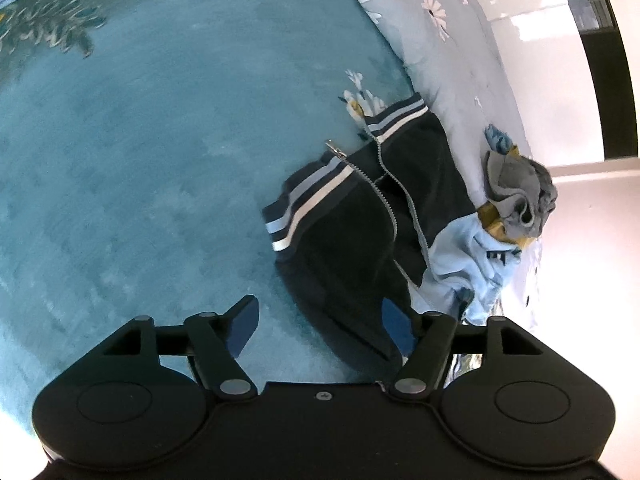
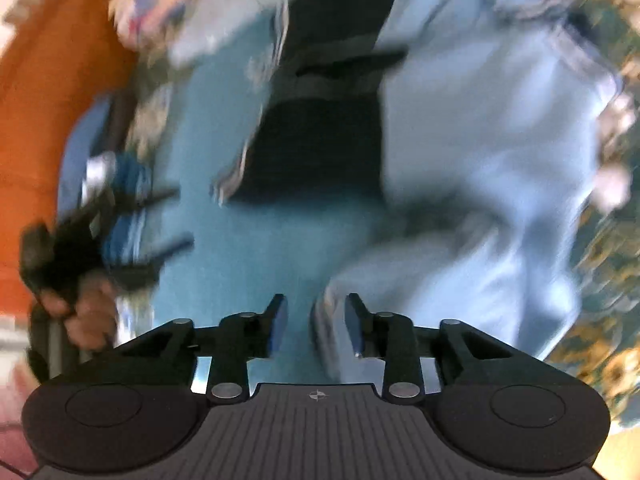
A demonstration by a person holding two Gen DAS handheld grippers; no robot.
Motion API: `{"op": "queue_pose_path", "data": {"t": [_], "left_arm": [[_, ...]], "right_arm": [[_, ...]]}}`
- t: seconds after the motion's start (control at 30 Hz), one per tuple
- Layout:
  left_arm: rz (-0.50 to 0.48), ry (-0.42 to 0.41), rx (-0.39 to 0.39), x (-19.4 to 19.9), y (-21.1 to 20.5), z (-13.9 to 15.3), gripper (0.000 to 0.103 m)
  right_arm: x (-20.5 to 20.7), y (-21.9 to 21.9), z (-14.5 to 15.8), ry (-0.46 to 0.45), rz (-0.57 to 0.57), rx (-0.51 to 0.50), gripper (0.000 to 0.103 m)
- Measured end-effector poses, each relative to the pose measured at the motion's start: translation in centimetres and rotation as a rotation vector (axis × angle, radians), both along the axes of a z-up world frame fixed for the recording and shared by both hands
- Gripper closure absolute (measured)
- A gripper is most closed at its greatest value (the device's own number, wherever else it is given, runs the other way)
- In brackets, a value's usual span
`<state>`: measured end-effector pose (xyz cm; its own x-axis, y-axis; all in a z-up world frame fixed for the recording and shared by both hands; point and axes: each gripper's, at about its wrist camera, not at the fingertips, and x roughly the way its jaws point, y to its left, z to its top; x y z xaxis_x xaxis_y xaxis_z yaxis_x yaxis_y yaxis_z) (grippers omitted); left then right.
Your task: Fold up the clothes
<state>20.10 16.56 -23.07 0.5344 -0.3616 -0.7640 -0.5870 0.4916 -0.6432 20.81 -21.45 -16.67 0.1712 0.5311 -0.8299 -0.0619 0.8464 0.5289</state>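
Note:
A dark navy zip jacket (image 1: 352,216) with light blue and white striped hems lies open on the teal bedspread (image 1: 160,160), its zipper undone. Its light blue part (image 1: 472,264) lies bunched at the right. My left gripper (image 1: 320,320) is open, its right finger over the jacket's near edge. In the blurred right wrist view the jacket's dark panel (image 2: 320,148) and light blue part (image 2: 488,152) fill the middle. My right gripper (image 2: 316,320) is open with a light blue cuff edge (image 2: 328,332) between its fingers. The left gripper (image 2: 92,232) shows at the left, held by a hand.
A grey and mustard garment (image 1: 516,196) lies bunched on a grey floral quilt (image 1: 440,40) along the bed's right edge. White floor (image 1: 560,80) lies beyond. An orange surface (image 2: 48,100) stands at the left of the right wrist view.

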Motion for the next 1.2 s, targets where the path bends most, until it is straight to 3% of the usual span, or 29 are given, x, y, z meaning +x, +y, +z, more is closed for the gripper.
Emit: {"op": "queue_pose_path", "data": {"t": [0.17, 0.3, 0.4, 0.67, 0.83, 0.97, 1.2], "left_arm": [[-0.002, 0.072, 0.030, 1.9, -1.2, -2.0, 0.035], [0.013, 0.111, 0.079, 3.0, -2.2, -3.6, 0.035], [0.086, 0.111, 0.079, 3.1, -2.8, -4.8, 0.034], [0.228, 0.118, 0.023, 4.5, -4.7, -7.0, 0.035], [0.337, 0.074, -0.015, 4.8, -5.7, -7.4, 0.045], [0.369, 0.038, -0.018, 5.1, -6.2, -7.1, 0.045], [0.433, 0.019, -0.056, 4.9, -6.2, -7.5, 0.045]], "right_arm": [[3.4, -7.7, -0.1, -0.076, -0.315, -0.105, 0.070], [6.4, -12.8, -4.6, -0.046, -0.564, -0.084, 0.066], [8.1, -15.7, -8.2, 0.003, -0.668, -0.080, 0.065], [11.8, -17.3, -13.3, 0.052, -0.706, 0.016, 0.059], [12.6, -18.3, -13.9, 0.059, -0.668, 0.135, 0.060], [12.5, -18.5, -14.9, 0.112, -0.637, 0.257, 0.067], [12.0, -18.2, -16.3, 0.193, -0.666, 0.333, 0.069]]}}
